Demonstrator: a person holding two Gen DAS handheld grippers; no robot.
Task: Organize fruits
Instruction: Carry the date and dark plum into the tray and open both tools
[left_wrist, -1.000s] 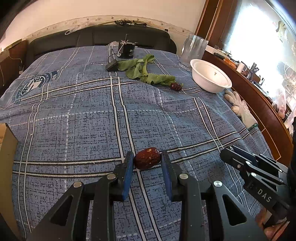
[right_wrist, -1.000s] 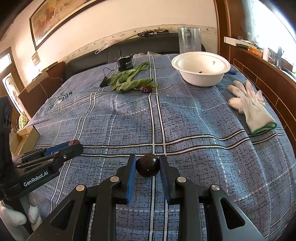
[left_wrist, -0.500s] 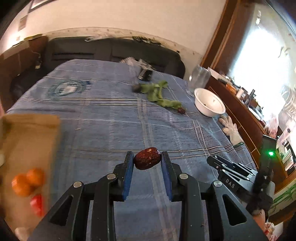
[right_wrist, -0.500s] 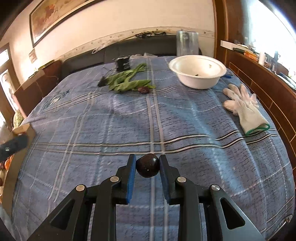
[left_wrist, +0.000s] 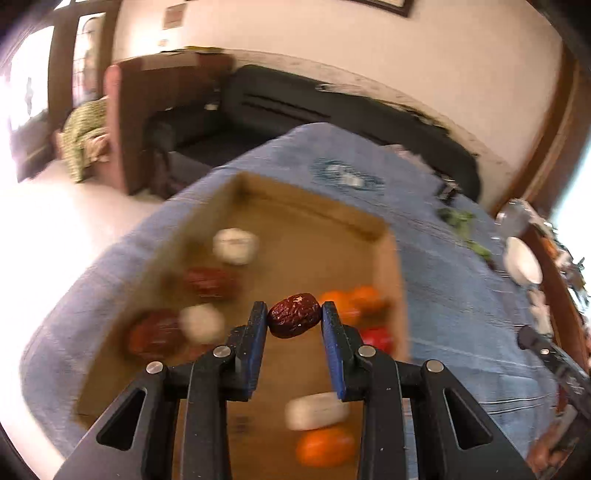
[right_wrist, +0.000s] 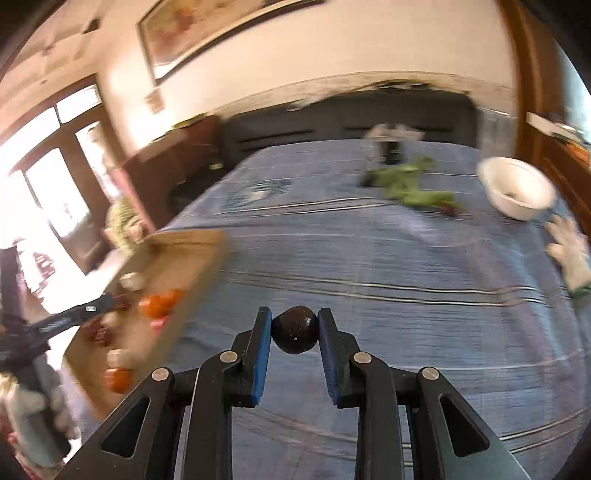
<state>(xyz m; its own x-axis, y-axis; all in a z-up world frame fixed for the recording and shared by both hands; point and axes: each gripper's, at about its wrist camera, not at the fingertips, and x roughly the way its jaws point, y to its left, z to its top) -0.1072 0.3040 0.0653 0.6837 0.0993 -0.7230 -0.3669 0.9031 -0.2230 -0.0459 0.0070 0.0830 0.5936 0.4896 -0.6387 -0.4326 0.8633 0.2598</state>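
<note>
Left gripper (left_wrist: 294, 319): fingers closed on a wrinkled red date (left_wrist: 294, 320), pinched end to end, its long axis crosswise between the pads. In the left wrist view the date hangs over the open cardboard box (left_wrist: 388, 258), which fills mid-frame and lies directly below and ahead. Box holds oranges (left_wrist: 351, 301), other dates (left_wrist: 210, 282) and pale round items, all blurred.

Right gripper (right_wrist: 294, 334): fingers clamped on a dark round fruit (right_wrist: 295, 334), over the blue bed cover (right_wrist: 406, 258). In this view the box (right_wrist: 184, 258) sits at left of frame, well apart from the fruit. White bowl (right_wrist: 517, 192) at upper right.

Judgement: left hand is nearer and placed to drop; right must travel frame-left first. Both grippers pitch downward.
</note>
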